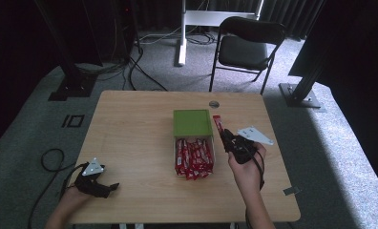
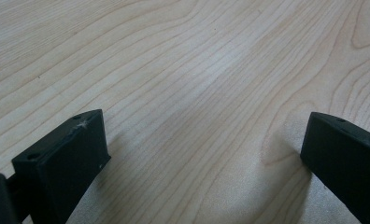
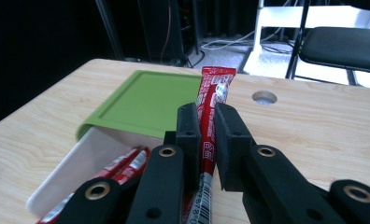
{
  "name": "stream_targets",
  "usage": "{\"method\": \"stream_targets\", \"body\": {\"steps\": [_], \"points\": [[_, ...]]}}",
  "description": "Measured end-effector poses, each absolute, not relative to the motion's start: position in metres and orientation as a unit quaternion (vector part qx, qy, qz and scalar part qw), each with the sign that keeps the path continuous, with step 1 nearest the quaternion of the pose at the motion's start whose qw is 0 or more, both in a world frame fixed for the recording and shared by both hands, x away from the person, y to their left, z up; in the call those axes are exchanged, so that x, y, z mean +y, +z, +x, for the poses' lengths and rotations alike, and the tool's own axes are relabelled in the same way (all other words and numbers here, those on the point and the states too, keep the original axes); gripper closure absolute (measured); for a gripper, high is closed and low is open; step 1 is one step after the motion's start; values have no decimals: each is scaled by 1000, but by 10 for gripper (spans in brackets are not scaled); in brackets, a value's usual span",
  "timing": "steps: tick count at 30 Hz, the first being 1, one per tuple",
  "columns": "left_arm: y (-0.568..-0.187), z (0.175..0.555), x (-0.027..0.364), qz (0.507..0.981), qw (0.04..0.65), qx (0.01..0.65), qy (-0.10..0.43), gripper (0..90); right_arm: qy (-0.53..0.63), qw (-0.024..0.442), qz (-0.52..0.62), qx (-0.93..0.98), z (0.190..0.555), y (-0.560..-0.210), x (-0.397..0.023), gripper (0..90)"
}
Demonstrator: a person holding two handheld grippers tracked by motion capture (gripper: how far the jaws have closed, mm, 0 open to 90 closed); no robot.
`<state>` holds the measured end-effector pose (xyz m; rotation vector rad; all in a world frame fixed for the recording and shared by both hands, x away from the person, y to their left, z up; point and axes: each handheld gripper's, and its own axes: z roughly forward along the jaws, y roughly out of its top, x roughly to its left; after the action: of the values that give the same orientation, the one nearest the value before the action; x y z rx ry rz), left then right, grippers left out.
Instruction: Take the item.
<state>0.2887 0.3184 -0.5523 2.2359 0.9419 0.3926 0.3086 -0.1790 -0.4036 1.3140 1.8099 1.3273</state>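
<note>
While the person's left hand rests at the near left corner of the wooden table, the left gripper it holds lies low over bare wood with its jaws spread wide apart and nothing between them, as the left gripper view confirms. Toward the middle of the table sits a white box packed with red snack sticks, their wrappers glossy with white lettering; a green lid covers the far half of the box, leaving the near half open. Just right of the box, the right gripper is clenched on a single red stick, pinching it about mid-length. That stick is long and narrow, red with white print and a barcode near its lower end, its top pointing away toward a round hole in the tabletop.
</note>
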Motion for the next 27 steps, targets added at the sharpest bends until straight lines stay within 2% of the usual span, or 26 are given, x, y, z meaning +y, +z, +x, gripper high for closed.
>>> {"method": "stream_targets", "body": {"steps": [5,16,27], "points": [[-552,289,318,857,335,361,151,15,472,282,509,662,328,-422,-182,813],[-552,289,318,857,335,361,151,15,451,283,558,637,353,-464,-187,813],[-552,289,318,857,335,361,151,15,426,258,581,644,372,-502,-182,813]]}}
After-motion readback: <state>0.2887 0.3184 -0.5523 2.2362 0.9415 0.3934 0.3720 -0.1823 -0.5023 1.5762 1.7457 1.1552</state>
